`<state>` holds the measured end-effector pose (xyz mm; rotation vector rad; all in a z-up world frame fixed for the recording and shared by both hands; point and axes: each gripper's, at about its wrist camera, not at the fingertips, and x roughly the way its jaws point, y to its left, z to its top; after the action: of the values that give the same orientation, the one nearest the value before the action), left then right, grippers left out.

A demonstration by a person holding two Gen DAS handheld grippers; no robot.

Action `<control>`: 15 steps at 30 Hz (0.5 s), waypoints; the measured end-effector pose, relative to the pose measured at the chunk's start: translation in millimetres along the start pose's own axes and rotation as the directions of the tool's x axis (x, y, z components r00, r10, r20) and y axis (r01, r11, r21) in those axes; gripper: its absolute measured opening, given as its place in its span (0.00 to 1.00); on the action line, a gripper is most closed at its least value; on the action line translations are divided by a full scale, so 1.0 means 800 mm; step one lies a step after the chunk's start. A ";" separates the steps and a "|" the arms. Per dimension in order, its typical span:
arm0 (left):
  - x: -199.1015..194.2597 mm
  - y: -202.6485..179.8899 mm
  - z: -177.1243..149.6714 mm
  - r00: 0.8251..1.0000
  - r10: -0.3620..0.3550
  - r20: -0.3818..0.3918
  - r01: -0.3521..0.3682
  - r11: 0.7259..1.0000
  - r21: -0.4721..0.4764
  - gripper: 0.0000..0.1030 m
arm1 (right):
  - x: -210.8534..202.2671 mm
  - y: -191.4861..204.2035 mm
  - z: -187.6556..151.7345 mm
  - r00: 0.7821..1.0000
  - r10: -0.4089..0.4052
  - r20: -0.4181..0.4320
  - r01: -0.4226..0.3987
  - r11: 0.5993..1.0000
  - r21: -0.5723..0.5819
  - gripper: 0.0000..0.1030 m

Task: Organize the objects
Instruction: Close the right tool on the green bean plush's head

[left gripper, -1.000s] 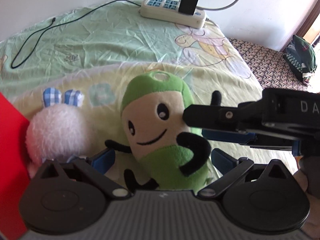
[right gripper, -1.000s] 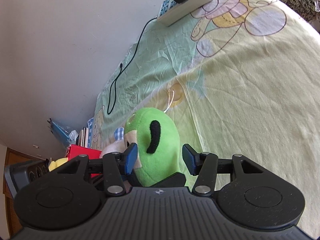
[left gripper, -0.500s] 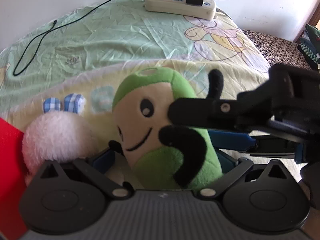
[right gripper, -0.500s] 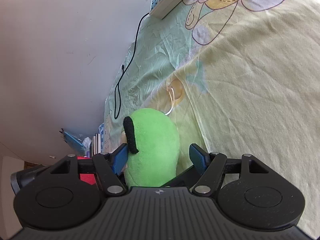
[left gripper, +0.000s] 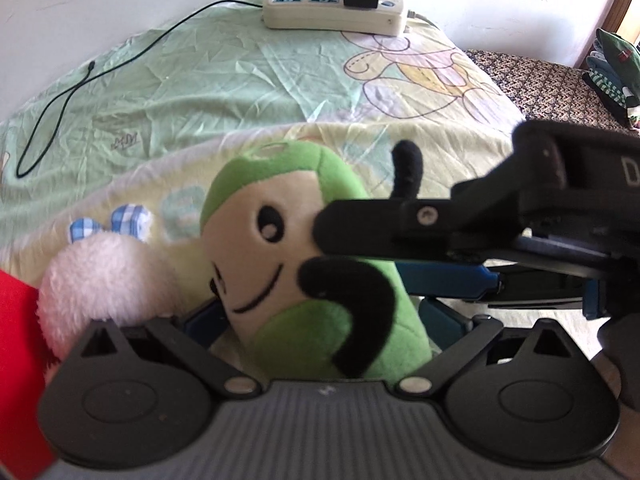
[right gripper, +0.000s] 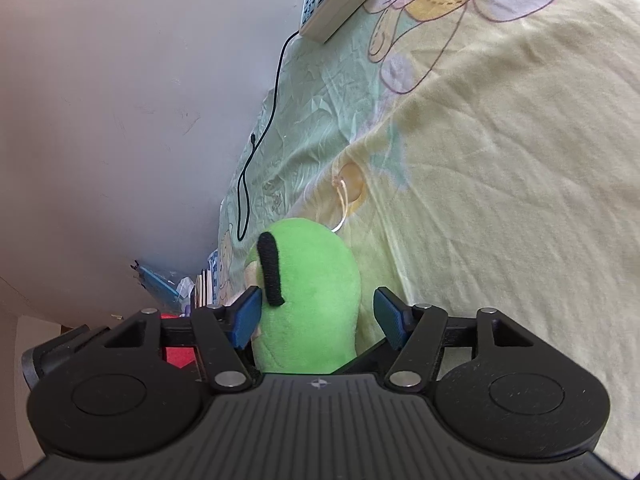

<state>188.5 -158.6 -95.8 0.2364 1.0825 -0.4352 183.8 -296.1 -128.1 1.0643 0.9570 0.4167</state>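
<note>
A green and cream plush toy (left gripper: 280,208) with a smiling face and black arms stands upright on the bed sheet (left gripper: 200,100). Its lower body sits between the open fingers of my left gripper (left gripper: 320,320). My right gripper (left gripper: 360,256) reaches in from the right, one finger across the toy's face and the other behind it. In the right wrist view, the green plush toy (right gripper: 316,280) sits between the blue pads of my right gripper (right gripper: 318,316). The left pad touches it and the right pad stands a little apart.
A white fluffy plush (left gripper: 104,280) with blue checked ears lies left of the green toy, beside a red object (left gripper: 16,340). A power strip (left gripper: 332,16) with a black charger and a black cable (left gripper: 80,80) lie by the wall. Folded clothes (left gripper: 616,68) are far right.
The green toy has gone from leaning to upright and sits deeper between my left fingers. My right gripper's jaws widened, then narrowed a little around it.
</note>
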 end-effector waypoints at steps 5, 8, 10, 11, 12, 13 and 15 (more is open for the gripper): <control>-0.001 -0.016 -0.002 1.000 0.027 0.006 -0.027 0.999 0.024 0.96 | -0.014 -0.009 -0.002 1.000 -0.007 0.017 0.007 1.000 0.007 0.60; -0.001 -0.026 -0.003 0.998 0.056 0.014 -0.056 0.998 0.014 0.96 | -0.024 -0.007 -0.004 0.999 0.004 0.033 -0.003 1.000 -0.014 0.60; -0.005 -0.032 -0.004 0.997 0.065 0.033 -0.065 0.998 0.016 0.97 | -0.029 -0.006 -0.002 0.999 0.037 0.034 -0.036 0.999 -0.019 0.60; -0.007 -0.035 -0.004 0.997 0.062 0.040 -0.063 0.998 0.015 0.98 | -0.032 -0.005 -0.002 0.998 0.048 0.032 -0.047 0.999 -0.028 0.61; -0.009 -0.037 -0.004 0.997 0.059 0.049 -0.060 0.998 0.015 0.99 | -0.032 -0.002 -0.001 0.998 0.052 0.030 -0.050 0.998 -0.043 0.61; -0.011 -0.038 -0.004 0.997 0.057 0.059 -0.059 0.998 0.021 0.99 | -0.033 0.002 -0.001 0.998 0.047 0.030 -0.045 0.997 -0.063 0.63; -0.010 -0.038 -0.002 0.997 0.050 0.063 -0.052 0.998 0.031 0.99 | -0.030 0.008 0.001 1.000 0.020 0.021 -0.018 0.995 -0.096 0.65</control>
<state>170.0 -183.2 -88.9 0.2771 1.0067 -0.4120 172.2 -310.6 -111.7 0.9896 0.8992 0.4619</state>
